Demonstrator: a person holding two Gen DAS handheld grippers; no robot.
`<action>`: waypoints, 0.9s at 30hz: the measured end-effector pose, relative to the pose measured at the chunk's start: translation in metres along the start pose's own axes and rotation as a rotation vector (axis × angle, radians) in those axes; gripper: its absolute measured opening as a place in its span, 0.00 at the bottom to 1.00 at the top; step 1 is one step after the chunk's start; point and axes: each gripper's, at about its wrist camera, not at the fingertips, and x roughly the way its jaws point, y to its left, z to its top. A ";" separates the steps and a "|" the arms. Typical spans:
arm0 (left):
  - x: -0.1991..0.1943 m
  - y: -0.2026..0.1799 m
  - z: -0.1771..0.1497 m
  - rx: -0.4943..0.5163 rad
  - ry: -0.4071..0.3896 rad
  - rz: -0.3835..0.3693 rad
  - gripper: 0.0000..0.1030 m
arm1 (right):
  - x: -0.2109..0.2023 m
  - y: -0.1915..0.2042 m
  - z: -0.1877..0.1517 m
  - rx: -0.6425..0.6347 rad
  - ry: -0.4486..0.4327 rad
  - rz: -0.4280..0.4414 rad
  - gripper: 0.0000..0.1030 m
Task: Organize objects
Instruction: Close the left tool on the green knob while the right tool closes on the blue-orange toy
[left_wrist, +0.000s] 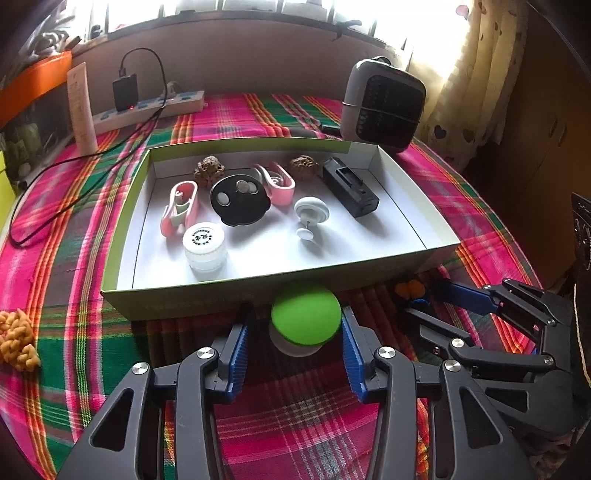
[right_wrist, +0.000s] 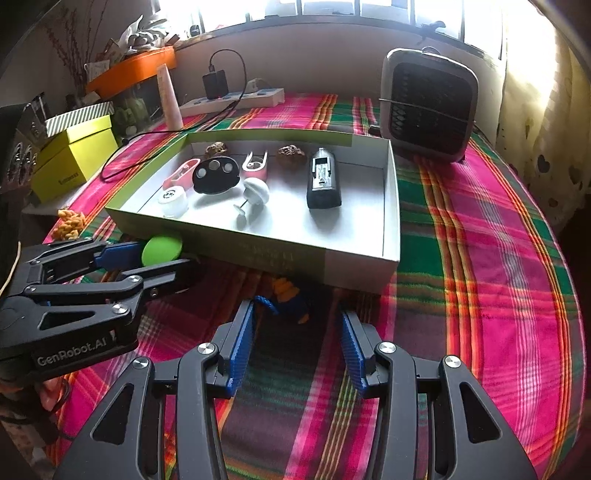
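While both claws hang low over the plaid cloth (right_wrist: 480, 258) of pink, green and orange that covers the desk, the left claw (left_wrist: 293, 332) has a small jar with a round green lid (left_wrist: 306, 314) between its blue pads; a sliver of gap shows on each side, so I would call its jaws open around the jar and not pressing on it. That jar stands upright, lid up, just in front of the near wall of the tray. To its right, the right claw (right_wrist: 297, 328) stands open over a small orange and blue thing (right_wrist: 290, 295) lying on the cloth just ahead of its tips, close under the tray's near wall; its shape is too shadowed to read. Beyond lies the shallow white tray with green sides (left_wrist: 258, 295), holding a white jar (left_wrist: 204, 249), two pink clips (left_wrist: 180, 210), a black disc (left_wrist: 240, 199), a white push pin (left_wrist: 311, 214), two brown knobbly lumps (left_wrist: 209, 168) and a black oblong device (left_wrist: 349, 186) whose long axis runs near to far. A yellow knitted lump (left_wrist: 16, 341) sits on the cloth at the left. Farther back stand a small grey fan (left_wrist: 382, 105), a power strip with a black charger (left_wrist: 125, 92) and a bright curtained window.
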 end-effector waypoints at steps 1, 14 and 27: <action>0.000 0.000 0.000 -0.002 -0.001 -0.002 0.40 | 0.000 0.001 0.000 -0.006 0.001 -0.006 0.44; -0.001 -0.001 0.001 -0.005 -0.006 -0.019 0.33 | 0.001 0.002 0.001 -0.015 0.002 -0.018 0.44; -0.002 -0.001 -0.001 -0.006 -0.012 -0.024 0.29 | 0.000 0.002 0.001 -0.004 -0.004 -0.020 0.26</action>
